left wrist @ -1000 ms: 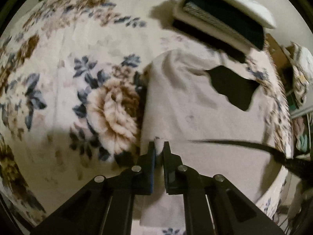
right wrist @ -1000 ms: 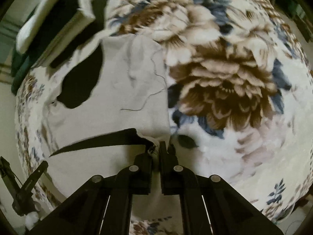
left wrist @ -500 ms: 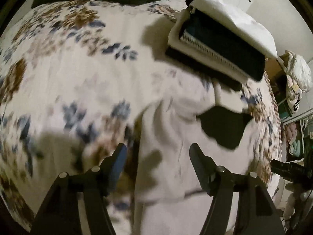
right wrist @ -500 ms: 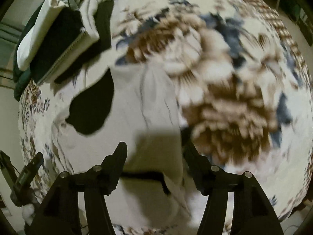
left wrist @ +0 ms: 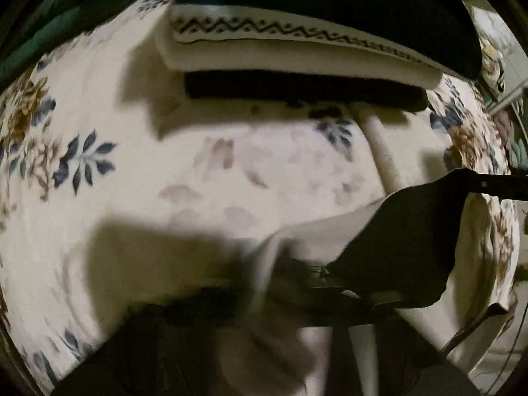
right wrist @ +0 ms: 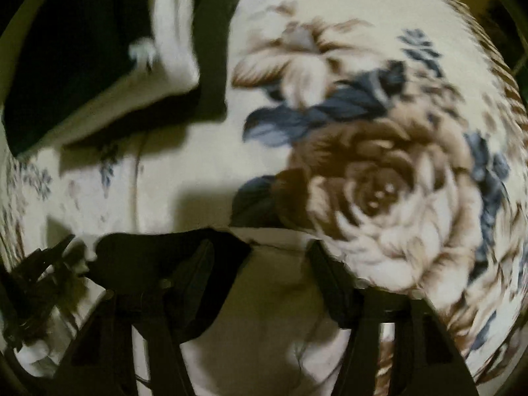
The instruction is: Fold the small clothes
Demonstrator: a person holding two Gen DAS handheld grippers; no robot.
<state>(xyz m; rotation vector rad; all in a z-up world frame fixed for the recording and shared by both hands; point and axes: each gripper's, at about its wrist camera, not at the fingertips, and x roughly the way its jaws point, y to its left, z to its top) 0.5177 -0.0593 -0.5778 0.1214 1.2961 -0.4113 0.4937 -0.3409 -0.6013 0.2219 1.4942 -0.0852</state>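
A beige garment (right wrist: 280,303) with a black patch (right wrist: 171,264) lies on the floral blanket (right wrist: 379,181). In the right wrist view my right gripper (right wrist: 260,280) is open, its fingers (right wrist: 330,283) spread over the garment's far edge, holding nothing. In the left wrist view the same garment (left wrist: 313,234) and its black patch (left wrist: 402,247) sit low and right. My left gripper (left wrist: 270,297) is badly blurred at the bottom, so its state is unclear. The right gripper's tip (left wrist: 495,188) shows at the right edge.
A stack of folded clothes (left wrist: 297,43), dark and cream with a zigzag trim, lies just beyond the garment; it also shows in the right wrist view (right wrist: 99,76). A green blanket (left wrist: 66,16) is at the far left. The bed edge (left wrist: 508,231) runs along the right.
Both grippers opened, let go of the beige garment's near edge, and moved forward over it toward the folded stack. The garment now lies folded under them.
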